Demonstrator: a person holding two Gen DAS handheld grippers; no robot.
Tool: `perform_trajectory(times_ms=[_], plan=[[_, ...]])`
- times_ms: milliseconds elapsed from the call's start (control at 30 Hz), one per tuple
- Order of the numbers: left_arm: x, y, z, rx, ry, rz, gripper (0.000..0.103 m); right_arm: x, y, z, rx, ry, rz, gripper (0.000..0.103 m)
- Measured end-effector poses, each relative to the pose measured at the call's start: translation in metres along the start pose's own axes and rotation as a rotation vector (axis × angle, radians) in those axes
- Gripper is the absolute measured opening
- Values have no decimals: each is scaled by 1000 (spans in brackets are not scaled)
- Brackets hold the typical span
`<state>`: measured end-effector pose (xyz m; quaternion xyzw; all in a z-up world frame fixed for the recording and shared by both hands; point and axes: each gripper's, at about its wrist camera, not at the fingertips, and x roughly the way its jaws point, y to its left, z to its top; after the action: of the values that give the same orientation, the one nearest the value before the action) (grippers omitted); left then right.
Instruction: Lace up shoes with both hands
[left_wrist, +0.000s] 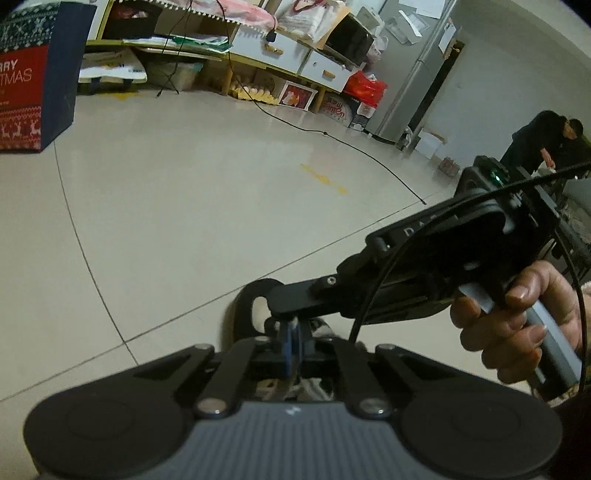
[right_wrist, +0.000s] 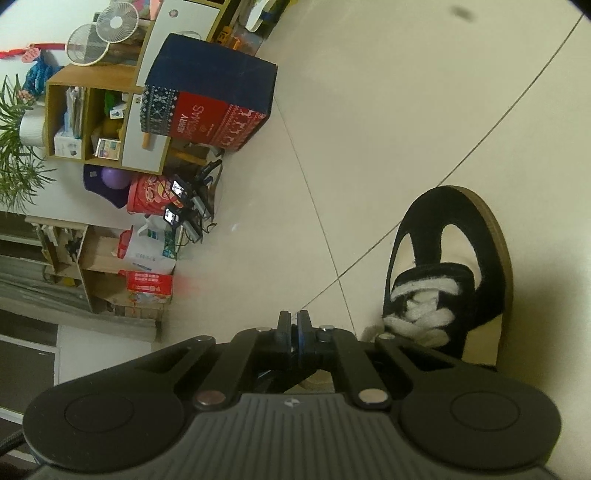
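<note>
A black suede shoe (right_wrist: 487, 258) with cream panels and a tan sole stands on the tiled floor, white laces (right_wrist: 421, 306) crossed over its tongue. My right gripper (right_wrist: 294, 325) sits just left of the shoe, its jaws shut; no lace shows between them. In the left wrist view my left gripper (left_wrist: 291, 343) is shut right above the shoe (left_wrist: 243, 306), with white laces (left_wrist: 314, 387) below it; I cannot tell whether it pinches one. The right gripper (left_wrist: 280, 302) reaches in from the right, held by a hand (left_wrist: 517, 325), its tip just above my left fingers.
A red and navy Christmas box (right_wrist: 214, 96) stands on the floor to the left. A black cable (left_wrist: 332, 136) trails across the tiles. Low shelves (left_wrist: 258, 48) and a fridge (left_wrist: 413, 74) line the far wall; a person (left_wrist: 546, 140) bends over at the far right.
</note>
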<state>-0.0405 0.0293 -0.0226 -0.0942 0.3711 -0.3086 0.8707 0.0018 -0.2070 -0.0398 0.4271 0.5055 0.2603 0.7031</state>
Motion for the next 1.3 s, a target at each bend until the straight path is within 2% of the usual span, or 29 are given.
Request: perform_trajectory(times_ms=[200,267,400,433,467,500,567,767,1000,1300], plan=[[1,-2,-2,12,14,-8,2,1,-6,2,18,9,-13,4],[1,-3,-2,16,22,-7,2,1,-5,2,12,8,-22,8],[1,-1,-2,24,56,2,2,-2,2,2,-52,12,-52,9],[1,0,-2,26,68,7,2,-3,3,2,-70,10,-69,16],[-1,1,-2,27,81,12,2,-7,3,2,-83,1,-82,30],[-2,3,-2,28,94,19,2,-10,3,3,-95,-8,-96,35],[-5,6,0,38,122,31,2,-18,4,2,-126,-20,-118,38],[-22,0,15,234,267,71,2,-42,11,-1,-300,-17,-244,38],[-50,-8,50,457,406,146,2,-54,19,-12,-442,0,-310,39],[-72,-34,99,659,449,202,2,-53,31,-38,-629,47,-434,39]])
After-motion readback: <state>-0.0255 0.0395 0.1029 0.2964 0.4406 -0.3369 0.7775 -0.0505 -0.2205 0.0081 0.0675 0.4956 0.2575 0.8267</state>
